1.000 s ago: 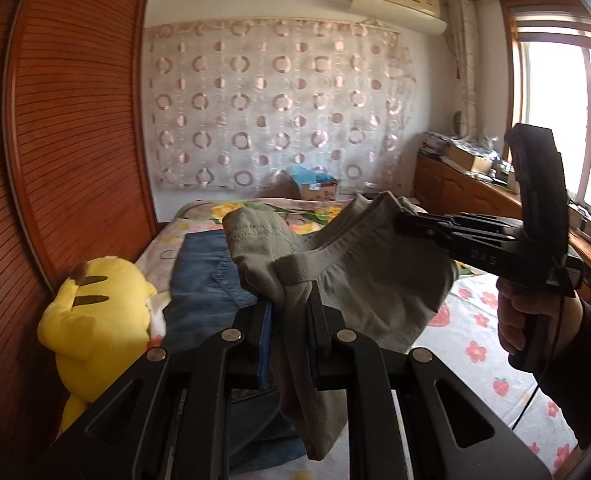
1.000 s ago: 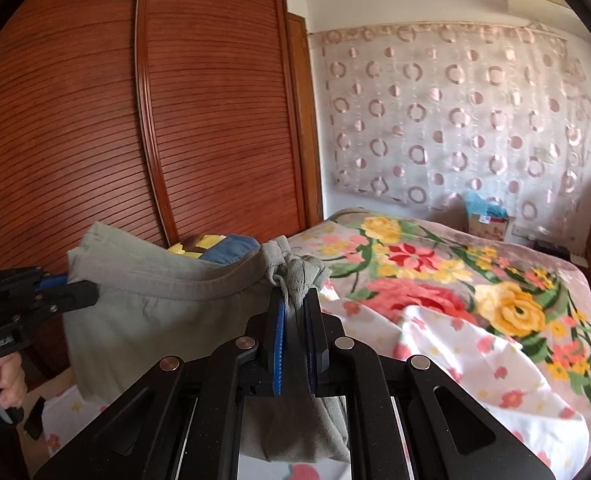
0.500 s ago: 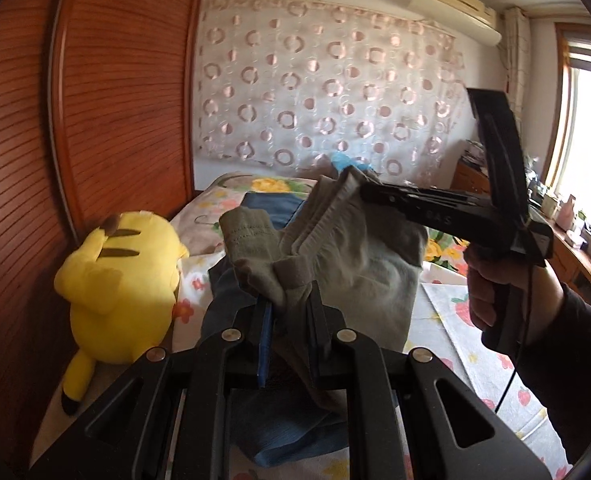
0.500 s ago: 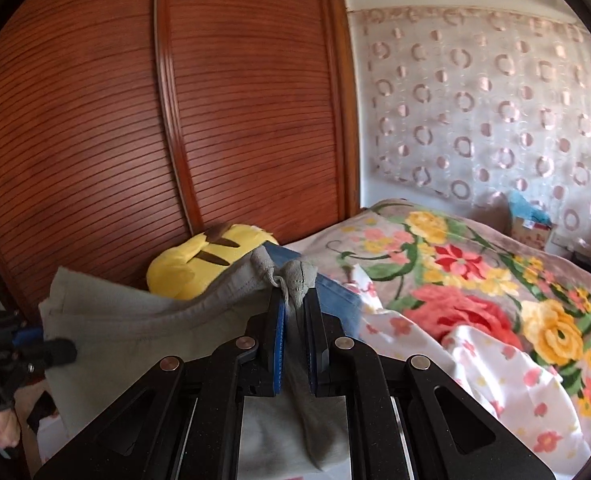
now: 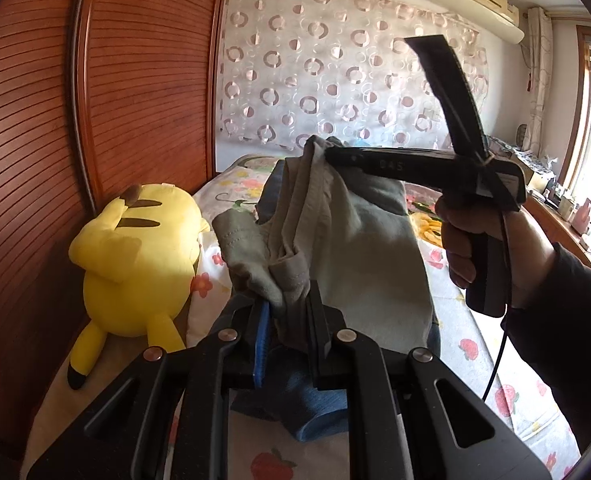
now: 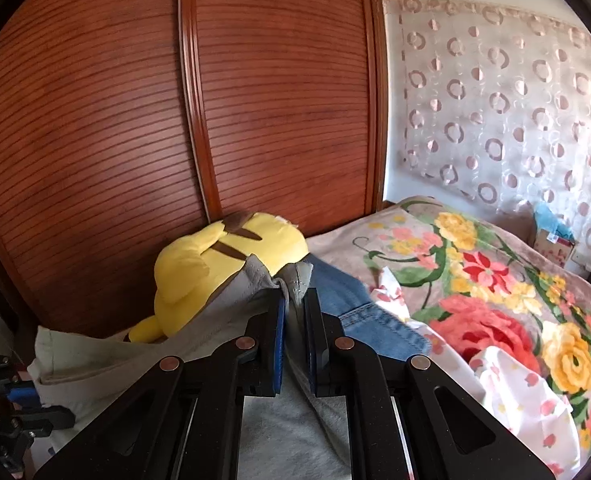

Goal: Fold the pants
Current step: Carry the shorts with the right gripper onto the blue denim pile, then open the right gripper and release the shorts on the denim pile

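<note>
The grey-green pants [image 5: 359,248] hang in the air between my two grippers, above the bed. My left gripper [image 5: 285,308] is shut on a bunched corner of the pants. My right gripper [image 6: 294,300] is shut on another edge of the same pants [image 6: 143,352]; in the left wrist view it [image 5: 327,154] pinches the fabric's top, held by a hand. The left gripper [image 6: 19,400] shows at the right wrist view's lower left edge, gripping the cloth.
Blue jeans [image 5: 307,404] lie on the bed under the pants, also in the right wrist view [image 6: 359,304]. A yellow plush toy [image 5: 135,256] lies by the wooden wardrobe doors [image 6: 175,120]. A floral blanket [image 6: 495,288] covers the bed's far side.
Both grippers have swung left and lowered with the pants, toward the plush toy and wardrobe. The pants stay gripped in both.
</note>
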The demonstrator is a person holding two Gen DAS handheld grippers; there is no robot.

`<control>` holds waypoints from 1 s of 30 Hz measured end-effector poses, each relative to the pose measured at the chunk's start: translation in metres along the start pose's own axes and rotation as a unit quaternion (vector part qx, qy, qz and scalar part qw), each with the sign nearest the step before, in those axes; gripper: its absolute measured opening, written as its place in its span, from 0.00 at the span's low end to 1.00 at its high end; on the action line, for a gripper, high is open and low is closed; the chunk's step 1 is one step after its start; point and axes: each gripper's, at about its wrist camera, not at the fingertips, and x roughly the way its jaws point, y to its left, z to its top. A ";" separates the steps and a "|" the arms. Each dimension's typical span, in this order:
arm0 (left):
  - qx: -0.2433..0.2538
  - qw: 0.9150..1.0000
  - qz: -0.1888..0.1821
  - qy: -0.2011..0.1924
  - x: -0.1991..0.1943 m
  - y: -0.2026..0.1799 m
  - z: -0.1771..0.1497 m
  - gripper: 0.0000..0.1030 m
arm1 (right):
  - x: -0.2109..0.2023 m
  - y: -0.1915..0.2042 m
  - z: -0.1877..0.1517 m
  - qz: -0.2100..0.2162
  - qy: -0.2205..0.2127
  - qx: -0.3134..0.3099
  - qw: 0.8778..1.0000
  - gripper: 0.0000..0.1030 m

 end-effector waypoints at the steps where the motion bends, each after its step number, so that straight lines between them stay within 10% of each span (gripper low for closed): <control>1: -0.001 1.000 0.000 0.001 0.000 0.000 -0.001 0.16 | 0.002 0.001 0.000 -0.003 0.004 -0.002 1.000 0.09; 9: 0.016 1.000 0.002 -0.015 -0.006 0.001 0.007 0.48 | -0.020 -0.015 0.001 -0.016 0.001 0.030 0.999 0.30; 30: 0.032 0.999 0.019 0.035 0.031 -0.001 -0.001 0.49 | -0.007 -0.031 -0.020 -0.014 0.044 0.036 0.998 0.30</control>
